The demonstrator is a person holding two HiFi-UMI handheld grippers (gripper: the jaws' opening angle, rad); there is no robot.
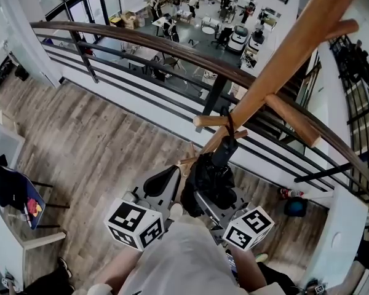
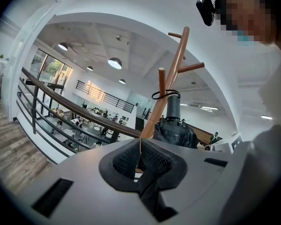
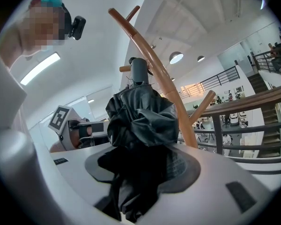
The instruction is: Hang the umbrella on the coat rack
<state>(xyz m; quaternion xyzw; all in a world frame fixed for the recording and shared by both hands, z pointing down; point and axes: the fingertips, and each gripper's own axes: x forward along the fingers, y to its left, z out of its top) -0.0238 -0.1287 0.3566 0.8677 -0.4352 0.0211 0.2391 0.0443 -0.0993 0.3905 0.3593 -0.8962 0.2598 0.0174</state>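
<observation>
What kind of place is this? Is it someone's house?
Probably not a house: it looks like an upper walkway in a big office or lab. A handrail overlooks a lower floor with desks and chairs, and a wooden coat rack stands beside it with a black umbrella on it.

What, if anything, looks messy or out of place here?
Only the umbrella: its black fabric is bunched and crumpled, not wrapped tidily, where the right gripper clamps it. Its loop sits over a coat rack peg, which looks fine.

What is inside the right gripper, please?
The umbrella, its bunched black fabric clamped in the right gripper. Its lower end is covered by that fabric.
</observation>
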